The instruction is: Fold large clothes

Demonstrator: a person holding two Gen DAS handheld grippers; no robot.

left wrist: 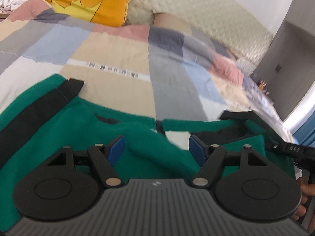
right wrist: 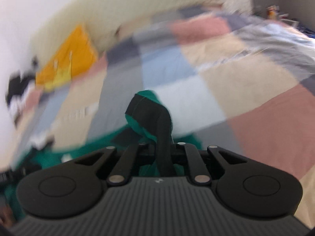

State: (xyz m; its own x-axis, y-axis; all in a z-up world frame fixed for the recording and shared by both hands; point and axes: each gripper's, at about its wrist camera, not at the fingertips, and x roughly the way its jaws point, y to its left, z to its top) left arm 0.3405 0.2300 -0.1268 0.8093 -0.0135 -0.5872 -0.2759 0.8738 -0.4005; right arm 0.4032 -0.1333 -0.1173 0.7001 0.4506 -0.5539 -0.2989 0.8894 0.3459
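A green garment with black stripes lies spread across the near part of a patchwork bedspread. My left gripper hovers over its middle, jaws wide apart, with a raised fold of green cloth between the blue pads but not pinched. In the right wrist view my right gripper is shut on a bunched corner of the garment, green cloth with a black strip standing up from the jaws. The right gripper's body also shows at the right edge of the left wrist view, with a person's hand below it.
An orange cushion with a yellow crown leans at the head of the bed beside a cream quilted headboard. White clothes are piled at the far left. A grey wall and a bedside surface with small items stand right.
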